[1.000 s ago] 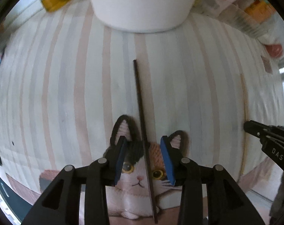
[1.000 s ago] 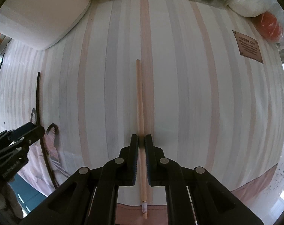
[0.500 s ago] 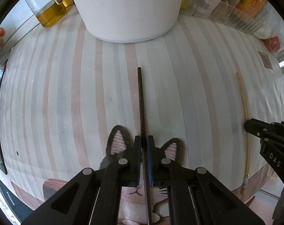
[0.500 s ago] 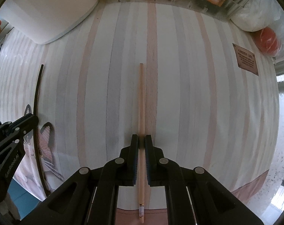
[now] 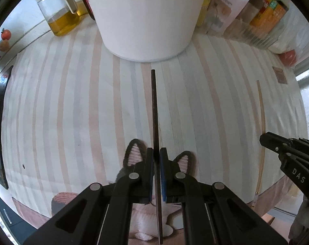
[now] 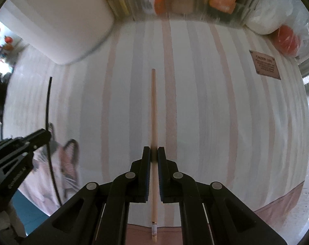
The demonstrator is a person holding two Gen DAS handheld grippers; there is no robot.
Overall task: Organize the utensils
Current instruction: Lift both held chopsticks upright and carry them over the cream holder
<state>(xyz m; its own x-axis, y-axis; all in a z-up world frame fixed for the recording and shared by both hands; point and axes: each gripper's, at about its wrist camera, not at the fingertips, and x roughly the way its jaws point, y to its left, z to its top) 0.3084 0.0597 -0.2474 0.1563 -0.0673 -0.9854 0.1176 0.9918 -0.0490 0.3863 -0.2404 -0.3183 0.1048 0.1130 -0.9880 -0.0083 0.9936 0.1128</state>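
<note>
My left gripper (image 5: 156,159) pinches the dark chopstick (image 5: 154,110); my right gripper (image 6: 153,157) pinches the pale chopstick (image 6: 153,110). Both sticks run level over the striped cloth (image 5: 72,106), probably just lifted clear, though blur hides the gap. White pot (image 5: 146,16) ahead. Pickup step; next I tip each stick upright over that pot.

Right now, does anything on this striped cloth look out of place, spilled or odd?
No spills or damage. One oddity: the chopsticks don't match. The left gripper is shut on a dark chopstick, the right gripper on a light wooden chopstick.
</note>
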